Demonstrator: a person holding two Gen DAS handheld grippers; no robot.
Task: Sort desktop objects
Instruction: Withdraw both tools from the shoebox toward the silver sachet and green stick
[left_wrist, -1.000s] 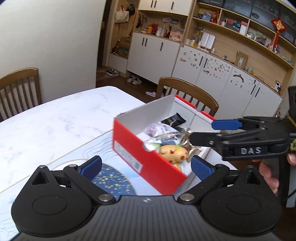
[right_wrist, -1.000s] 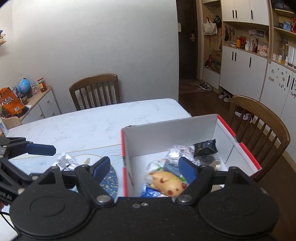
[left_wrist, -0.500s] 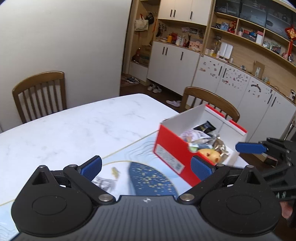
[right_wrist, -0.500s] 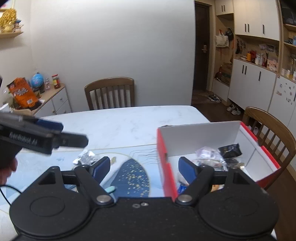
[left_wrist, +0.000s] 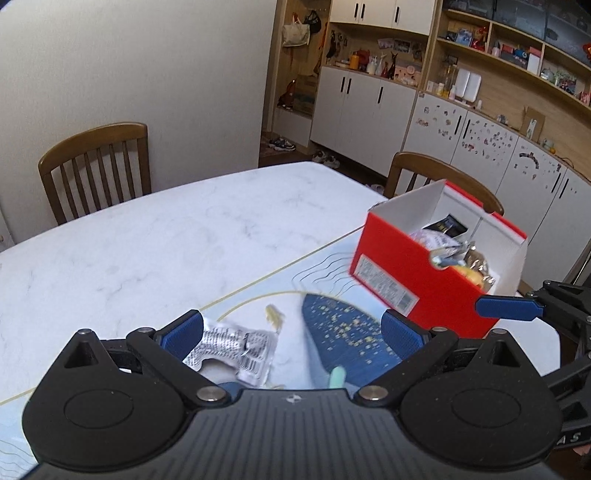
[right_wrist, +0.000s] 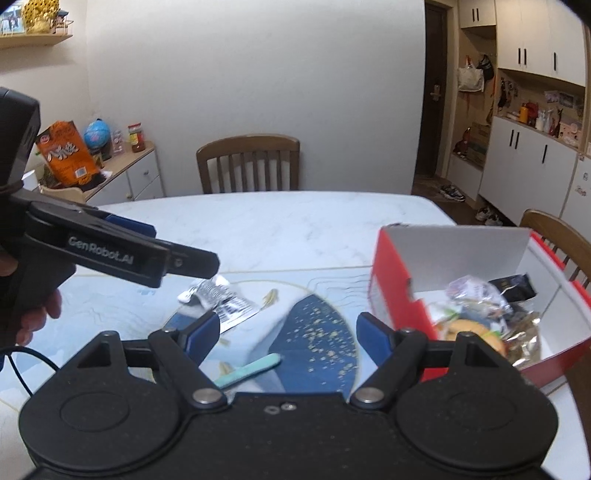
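A silver foil packet (left_wrist: 231, 347) lying left of the red box (left_wrist: 417, 291) is being approached by the left gripper (left_wrist: 291, 330), jaws spread and empty; lowering and closing is judged next. The right gripper (right_wrist: 288, 332) is being held spread, empty.

The left gripper (left_wrist: 291, 330) hangs over a white marble bench (left_wrist: 147, 243) with its blue-padded jaws spread wide and nothing between them. Below the jaws, on a pale blue mat (left_wrist: 291, 284) printed with a dark blue, gold-flecked shape, lie a crumpled silver wrapper (left_wrist: 236, 345) and, apart from it, a mint-green stick (left_wrist: 337, 377). Toward the bench's far right corner stands an open red box (left_wrist: 406, 280) holding snack packets and a yellowish item. The right gripper (left_wrist: 546, 314) reaches in from the right edge, just beside the box. Two wooden chairs (left_wrist: 96, 166) stand at the far edges.
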